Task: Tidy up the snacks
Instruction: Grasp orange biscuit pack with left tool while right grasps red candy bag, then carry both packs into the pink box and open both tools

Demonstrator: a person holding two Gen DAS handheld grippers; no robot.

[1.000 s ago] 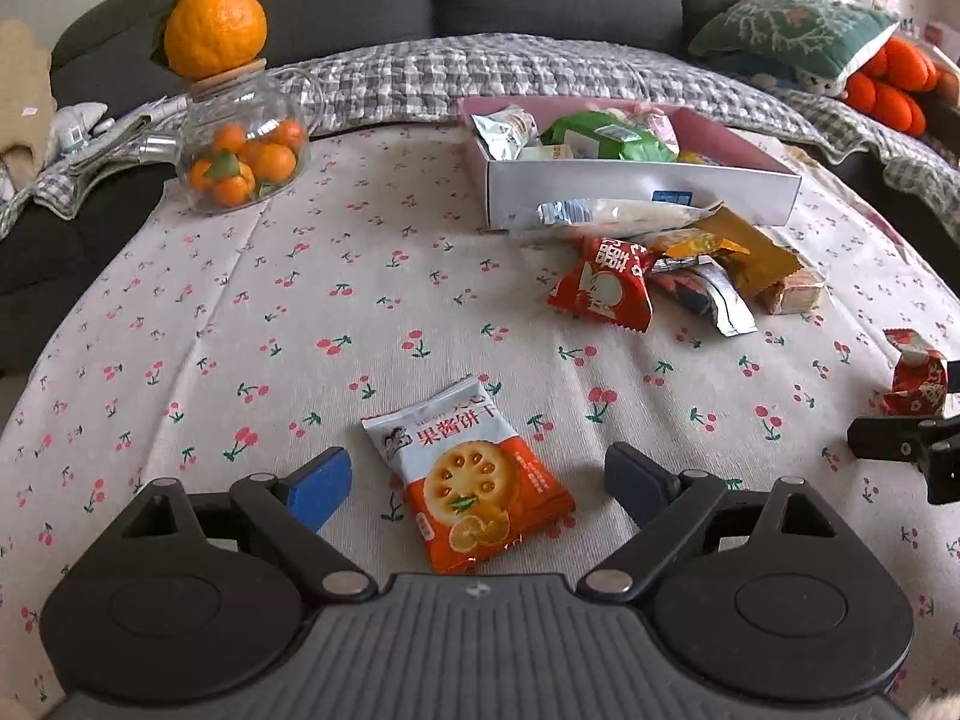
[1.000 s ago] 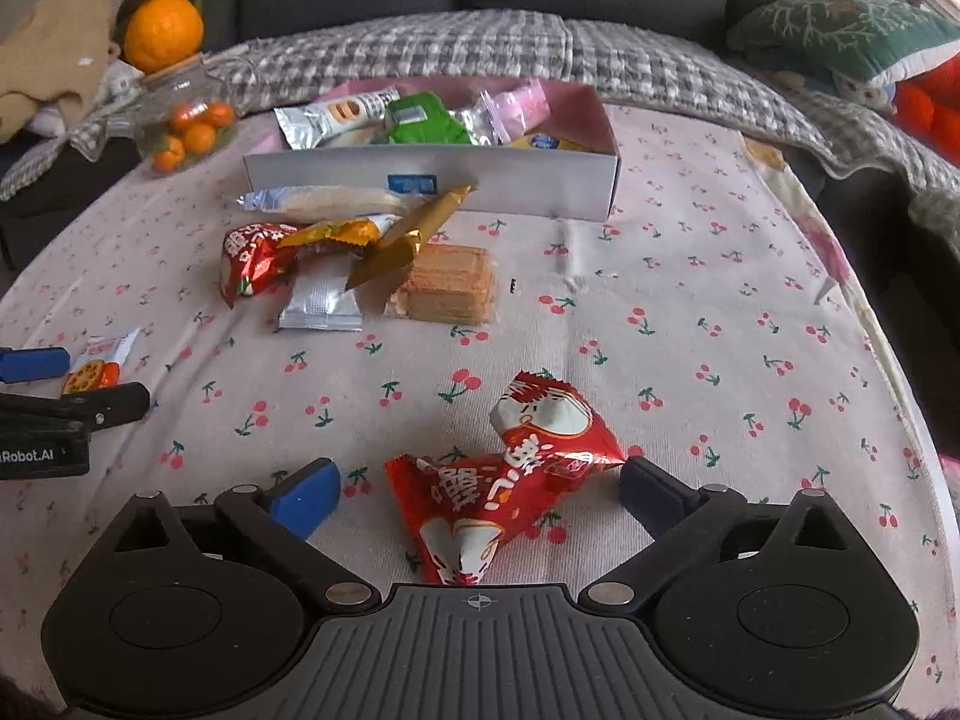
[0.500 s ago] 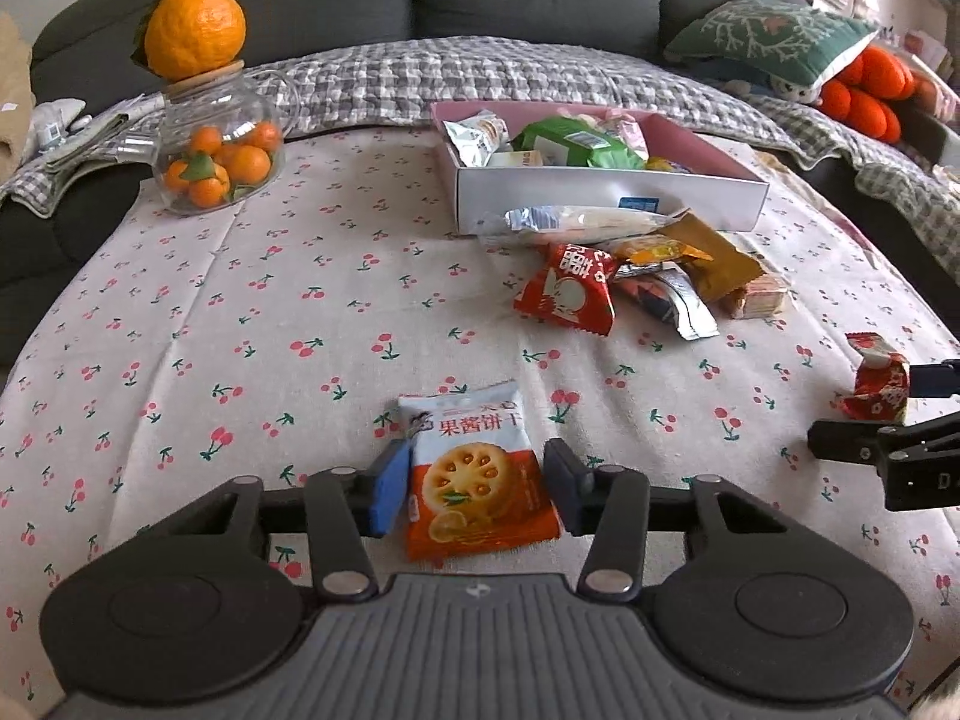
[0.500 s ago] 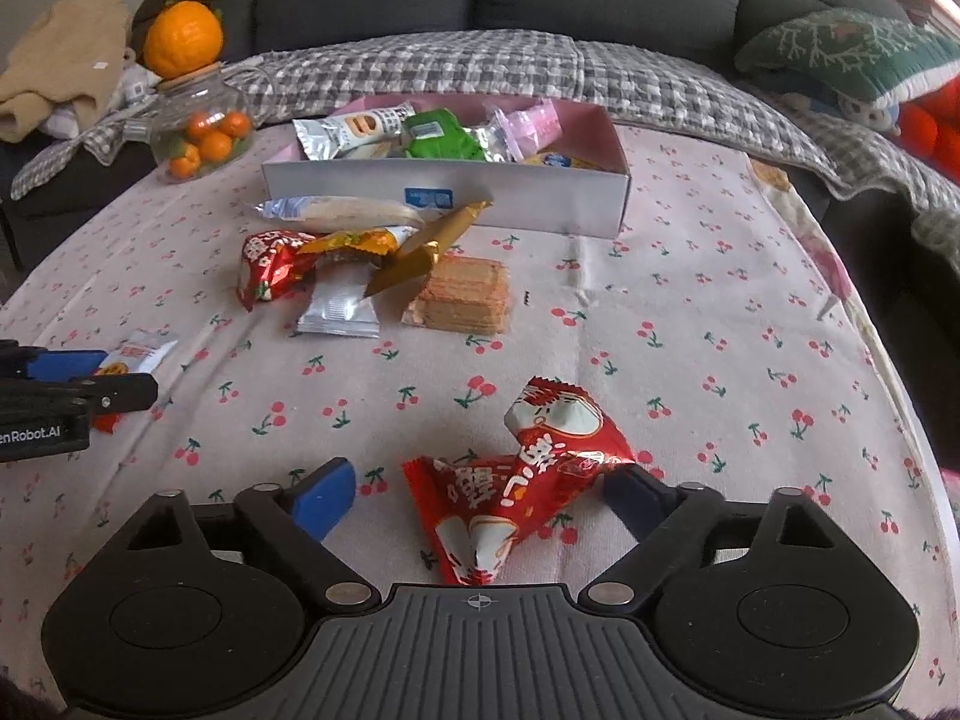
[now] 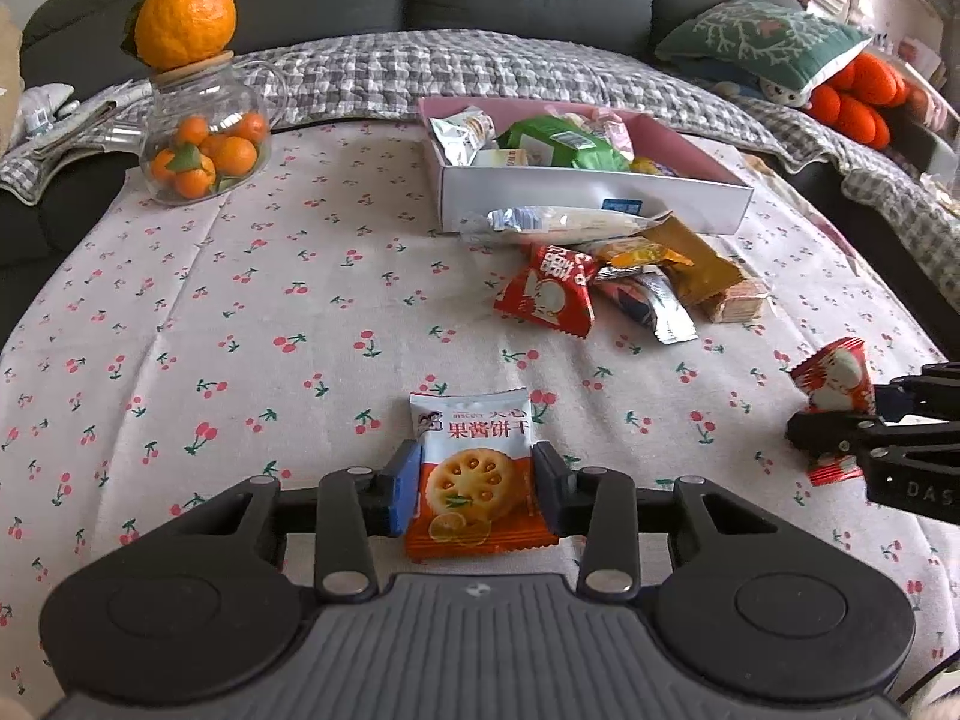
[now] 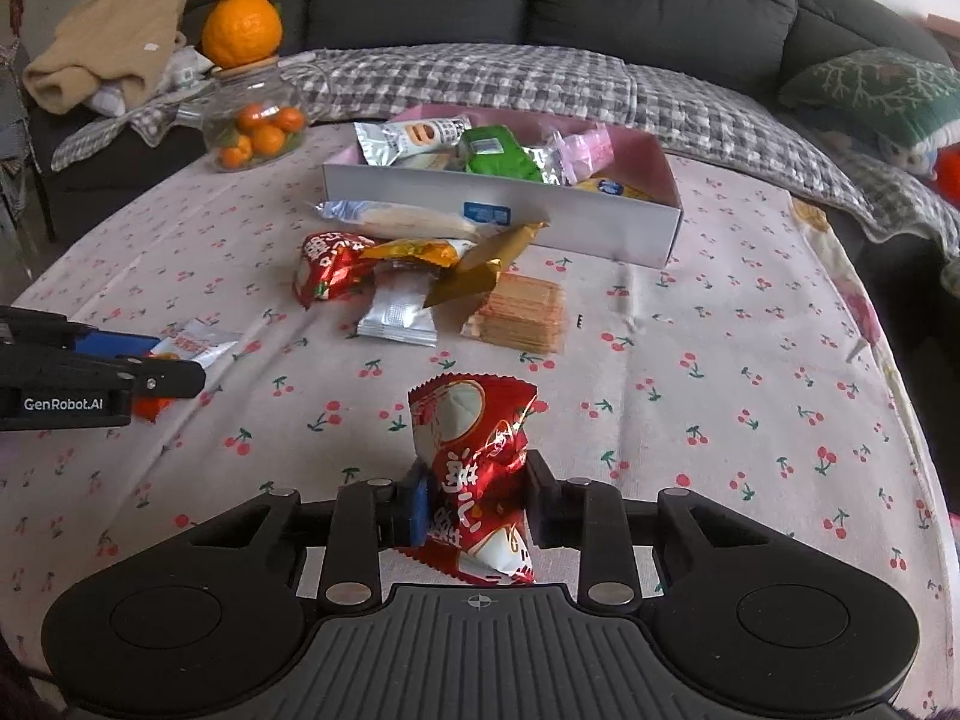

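Note:
In the left wrist view an orange-and-white biscuit packet lies flat on the cherry-print cloth, between the fingers of my left gripper. Its jaws are closing and both pads touch the packet's sides. In the right wrist view my right gripper is shut on a crumpled red snack packet, which stands up between the pads. The white box with a pink inside sits further back and holds several snacks. Each gripper shows at the edge of the other's view: the right gripper, the left gripper.
A pile of loose snacks lies in front of the box, with a wafer stack beside it. A glass jar of small oranges, a big orange on its lid, stands at the back left. A dark sofa and a checked blanket lie behind.
Both grippers have closed from wide open: the left one onto the biscuit packet, the right one onto the red packet, which now stands squeezed upright.

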